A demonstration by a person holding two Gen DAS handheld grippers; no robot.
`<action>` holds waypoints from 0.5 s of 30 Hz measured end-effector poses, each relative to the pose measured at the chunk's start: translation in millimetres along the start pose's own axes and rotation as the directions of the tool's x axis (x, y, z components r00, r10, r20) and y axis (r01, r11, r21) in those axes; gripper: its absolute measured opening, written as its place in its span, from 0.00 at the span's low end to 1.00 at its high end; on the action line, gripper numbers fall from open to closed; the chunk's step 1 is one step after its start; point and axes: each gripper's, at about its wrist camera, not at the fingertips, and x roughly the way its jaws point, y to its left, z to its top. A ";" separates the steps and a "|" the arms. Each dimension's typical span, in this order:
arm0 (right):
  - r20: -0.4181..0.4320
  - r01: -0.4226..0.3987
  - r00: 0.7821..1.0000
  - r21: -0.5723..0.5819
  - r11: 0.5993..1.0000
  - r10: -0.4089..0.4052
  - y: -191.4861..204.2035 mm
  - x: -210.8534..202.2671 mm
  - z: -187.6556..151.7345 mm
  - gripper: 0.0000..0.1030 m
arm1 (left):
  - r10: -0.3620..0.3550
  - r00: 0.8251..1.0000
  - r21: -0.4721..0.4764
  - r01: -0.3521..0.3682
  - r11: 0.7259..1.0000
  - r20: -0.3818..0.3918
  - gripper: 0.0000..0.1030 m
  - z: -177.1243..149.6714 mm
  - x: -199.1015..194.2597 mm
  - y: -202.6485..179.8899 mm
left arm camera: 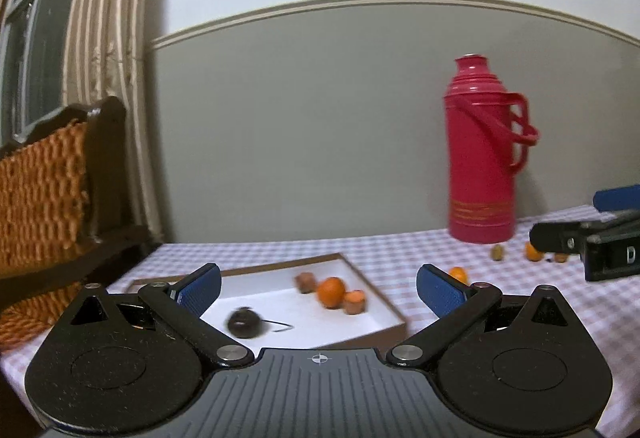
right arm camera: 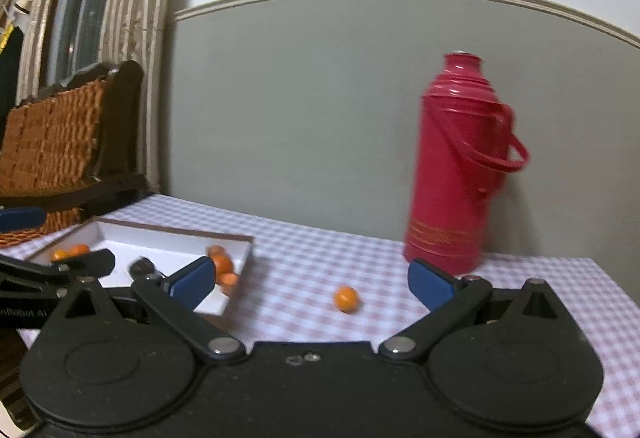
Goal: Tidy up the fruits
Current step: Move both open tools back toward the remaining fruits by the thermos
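Both claws [left arm camera: 318,288] [right arm camera: 310,284] wide, empty; round orange [right arm camera: 346,299] on checked cloth [right arm camera: 304,246]

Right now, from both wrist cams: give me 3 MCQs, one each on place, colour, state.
1. Where does the flask stand?
A. inside the tray
B. on the checked cloth by the wall
C. on the chair

2. What colour is the flask?
A. red
B. green
C. white

3. How is the right gripper?
A. shut on an orange
B. shut, empty
C. open, empty

Key: 1 B, it stands on the cloth, outside the tray. 2 A, its body is red. 3 C, fingers wide apart, the loose orange lying on the cloth beyond them.
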 end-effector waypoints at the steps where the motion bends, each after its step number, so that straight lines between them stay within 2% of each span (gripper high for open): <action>1: -0.005 0.010 1.000 0.000 1.000 -0.010 -4.3 -4.5 -3.0 0.94 | -0.005 1.000 0.000 0.005 1.000 -0.001 1.00 -0.5 -0.9 -5.4; 8: -0.029 0.071 0.997 0.002 0.997 -0.071 -25.6 -33.9 -22.4 0.94 | -0.073 0.997 -0.016 0.072 0.997 -0.034 1.00 -6.6 -6.3 -31.3; 15: -0.043 0.144 0.988 -0.041 0.989 -0.146 -40.4 -49.6 -38.0 0.94 | -0.140 0.989 0.024 0.141 0.990 -0.037 1.00 -12.8 -10.8 -66.6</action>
